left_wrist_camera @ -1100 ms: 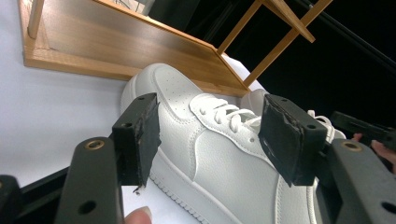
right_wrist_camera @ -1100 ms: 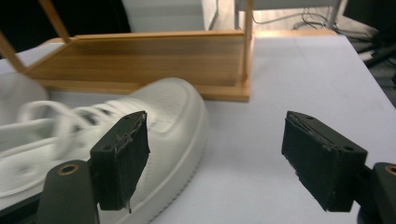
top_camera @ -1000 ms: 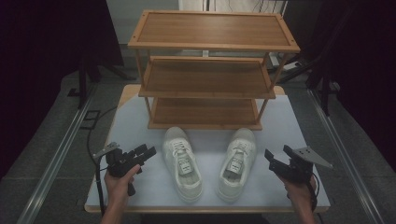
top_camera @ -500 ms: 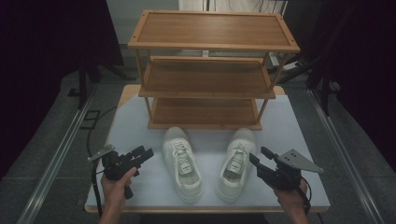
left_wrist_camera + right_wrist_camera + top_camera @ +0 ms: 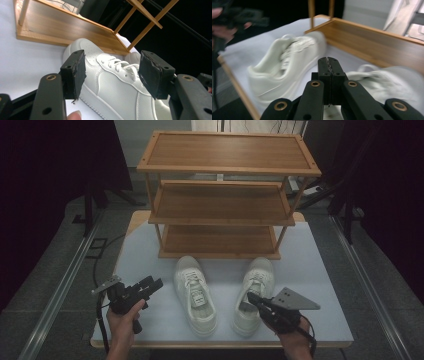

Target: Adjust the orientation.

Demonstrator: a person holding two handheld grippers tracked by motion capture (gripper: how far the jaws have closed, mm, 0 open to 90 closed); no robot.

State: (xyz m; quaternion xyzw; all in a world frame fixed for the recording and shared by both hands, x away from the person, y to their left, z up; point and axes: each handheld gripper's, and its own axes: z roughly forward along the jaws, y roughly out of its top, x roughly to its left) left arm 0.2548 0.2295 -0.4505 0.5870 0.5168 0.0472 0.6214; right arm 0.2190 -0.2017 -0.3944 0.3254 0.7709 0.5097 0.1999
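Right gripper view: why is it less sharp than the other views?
In the right gripper view the two shoes smear with motion blur, while the shut fingers stay crisp. The left gripper view shows its shoe sharp. The high view is dim but steady.

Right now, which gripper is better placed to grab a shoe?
Probably left. The left gripper is open, its jaws framing the left shoe. The right gripper is shut, nothing between its jaws, by the right shoe.
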